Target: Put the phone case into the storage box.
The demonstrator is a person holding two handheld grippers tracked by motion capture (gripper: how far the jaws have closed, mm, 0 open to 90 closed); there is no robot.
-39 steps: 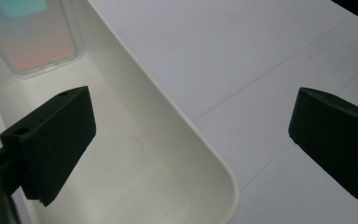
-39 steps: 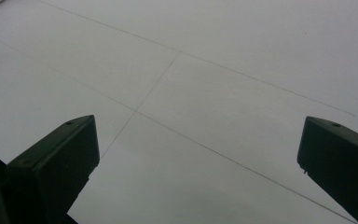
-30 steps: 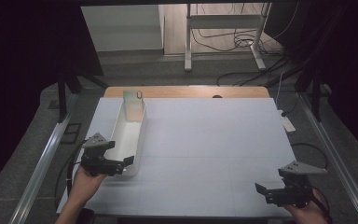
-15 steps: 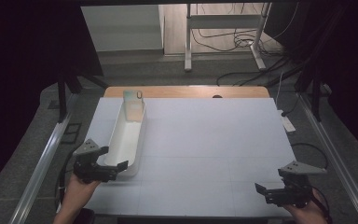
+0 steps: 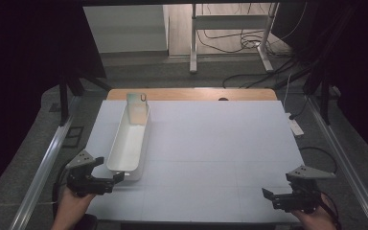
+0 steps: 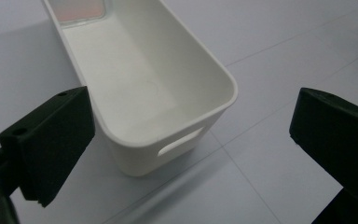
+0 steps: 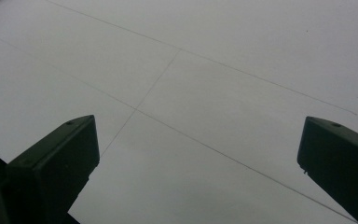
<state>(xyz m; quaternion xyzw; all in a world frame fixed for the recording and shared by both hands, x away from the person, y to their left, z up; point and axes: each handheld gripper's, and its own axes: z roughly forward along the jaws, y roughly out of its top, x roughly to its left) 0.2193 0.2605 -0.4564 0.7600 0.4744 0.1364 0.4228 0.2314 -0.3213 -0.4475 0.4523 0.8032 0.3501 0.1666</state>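
Observation:
A long white bin (image 5: 122,164) lies lengthwise on the left of the white table (image 5: 220,143). A translucent flat item like a phone case (image 5: 138,106) leans upright against the bin's far end. My left gripper (image 5: 109,168) is open just short of the bin's near end, touching nothing. In the left gripper view the bin's near wall (image 6: 140,161) with its handle slot sits between the wide-apart jaws of the left gripper (image 6: 193,137), and the translucent item (image 6: 81,9) shows at the top. My right gripper (image 5: 270,196) is open over bare table at the near right, and the right gripper (image 7: 198,158) holds nothing.
A wooden strip (image 5: 191,94) borders the table's far edge. A small white device (image 5: 296,127) lies off the right edge. Metal rails run along both sides, and cables and a stand's legs (image 5: 230,36) lie on the floor beyond.
My left gripper has drawn back from the bin's near end toward the table's near-left corner. The right gripper has stayed put.

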